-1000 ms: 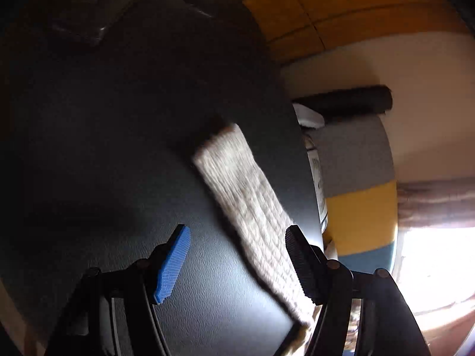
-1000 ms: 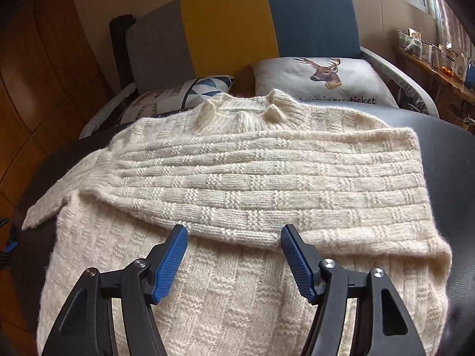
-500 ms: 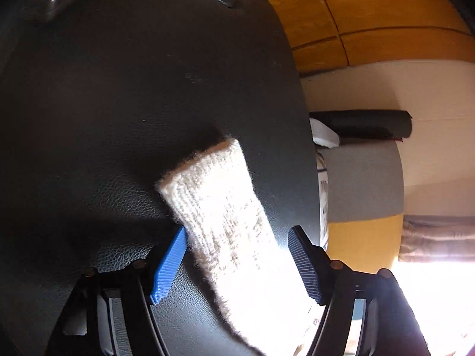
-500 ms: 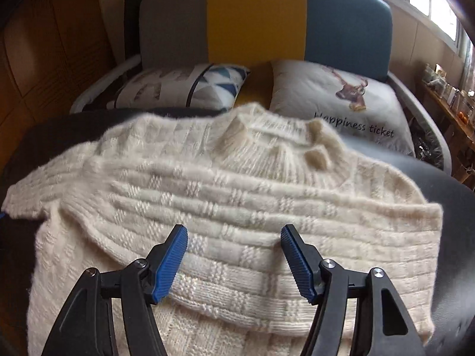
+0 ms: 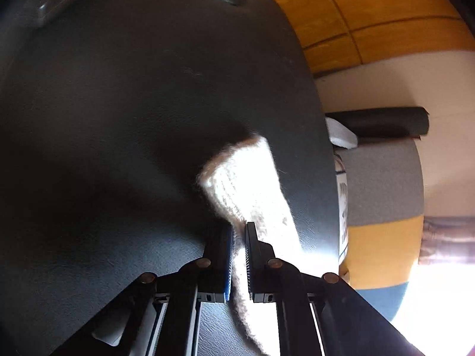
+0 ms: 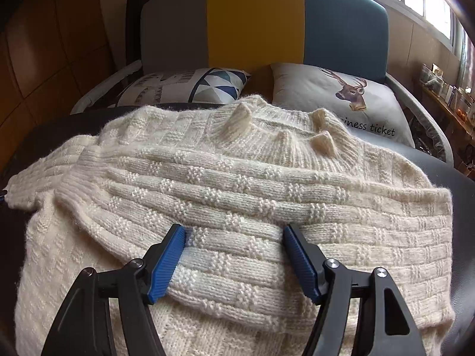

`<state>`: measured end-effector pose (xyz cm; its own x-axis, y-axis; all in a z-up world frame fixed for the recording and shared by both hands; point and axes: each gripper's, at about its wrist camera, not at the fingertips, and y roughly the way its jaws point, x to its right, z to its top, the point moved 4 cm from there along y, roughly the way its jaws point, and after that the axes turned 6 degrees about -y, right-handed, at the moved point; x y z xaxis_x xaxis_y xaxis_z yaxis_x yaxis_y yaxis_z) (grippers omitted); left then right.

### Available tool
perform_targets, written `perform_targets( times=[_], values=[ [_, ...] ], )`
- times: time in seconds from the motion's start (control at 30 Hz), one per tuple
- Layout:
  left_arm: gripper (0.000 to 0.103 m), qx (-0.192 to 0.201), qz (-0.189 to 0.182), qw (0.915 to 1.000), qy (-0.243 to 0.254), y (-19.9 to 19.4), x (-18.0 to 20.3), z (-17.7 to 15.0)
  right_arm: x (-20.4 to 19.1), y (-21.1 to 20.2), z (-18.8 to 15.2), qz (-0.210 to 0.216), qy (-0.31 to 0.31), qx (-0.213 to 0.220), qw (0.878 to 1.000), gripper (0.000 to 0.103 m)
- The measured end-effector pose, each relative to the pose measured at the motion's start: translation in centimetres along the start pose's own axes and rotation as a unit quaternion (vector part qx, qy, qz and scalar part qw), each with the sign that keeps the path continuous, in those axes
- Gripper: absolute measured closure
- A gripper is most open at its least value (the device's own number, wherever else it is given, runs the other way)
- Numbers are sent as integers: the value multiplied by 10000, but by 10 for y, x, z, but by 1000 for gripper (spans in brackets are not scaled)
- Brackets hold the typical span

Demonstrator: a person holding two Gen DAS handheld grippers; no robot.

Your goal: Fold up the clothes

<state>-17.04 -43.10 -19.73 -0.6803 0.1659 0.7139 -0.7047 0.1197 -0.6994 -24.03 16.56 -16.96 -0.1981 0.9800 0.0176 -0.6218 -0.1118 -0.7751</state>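
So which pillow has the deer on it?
The grey pillow on the right of the sofa: it shows a brown deer head with antlers and black writing. The white pillow beside it has blue triangle shapes instead.

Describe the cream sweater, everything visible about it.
The cream sweater is a chunky knit with a basket-weave block pattern and a ribbed collar. It lies flat on the dark leather-like surface, one sleeve already folded across the chest. The other sleeve stretches out sideways; the left gripper is shut on it near its ribbed cuff. The right gripper, open, straddles the folded sleeve.
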Motion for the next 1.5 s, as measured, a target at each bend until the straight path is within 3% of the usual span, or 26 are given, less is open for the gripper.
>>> perform_targets(
  times=[0.13, 0.23, 0.37, 0.5, 0.63, 0.73, 0.9, 1.0, 1.07, 1.13, 1.2, 1.33, 1.4, 1.5],
  values=[
    [95, -168, -404, 9980, 460, -6, 31, -23, 0, 0, -1, 20, 24, 24, 10000, 32],
    [95, -426, -794, 9917, 917, -10, 69, -57, 1, 0, -1, 42, 47, 39, 10000, 32],
    [95, -925, -1299, 9719, 1734, -10, 122, -128, 2, 0, -1, 71, 73, 57, 9999, 32],
    [95, -1622, -1677, 9430, 2373, 1, 164, -215, 3, -1, -2, 132, 128, 83, 9998, 32],
    [95, -2278, -1641, 9149, 2901, 30, 184, -298, 6, -2, -2, 239, 210, 127, 9994, 32],
    [96, -2694, -1387, 8983, 3181, 54, 180, -348, 9, -3, -2, 344, 285, 160, 9989, 32],
    [100, -3041, -878, 8835, 3455, 85, 159, -397, 13, -4, -2, 555, 440, 215, 9973, 32],
    [100, -3169, -767, 8798, 3460, 89, 147, -407, 21, -14, 3, 1411, 1028, 238, 9844, 28],
    [100, -3247, -943, 8803, 3328, 83, 145, -403, 26, -22, 7, 1995, 1425, 262, 9691, 29],
    [100, -3274, -1252, 8869, 3008, 68, 142, -389, 23, -28, 11, 3083, 2071, 385, 9277, 30],
    [100, -3305, -1531, 8949, 2580, 54, 137, -367, 12, -16, 10, 3606, 2502, 77, 8985, 31],
    [99, -3049, -1671, 9127, 2145, 29, 114, -315, -7, 6, 6, 3787, 3057, -77, 8735, 34],
    [95, -2973, -1692, 9211, 1860, 22, 96, -290, -13, 14, 7, 3765, 3291, -53, 8660, 43],
    [88, -2813, -1671, 9335, 1464, 26, 75, -259, -18, 18, 14, 3675, 3651, 137, 8552, 43]
  ],
)
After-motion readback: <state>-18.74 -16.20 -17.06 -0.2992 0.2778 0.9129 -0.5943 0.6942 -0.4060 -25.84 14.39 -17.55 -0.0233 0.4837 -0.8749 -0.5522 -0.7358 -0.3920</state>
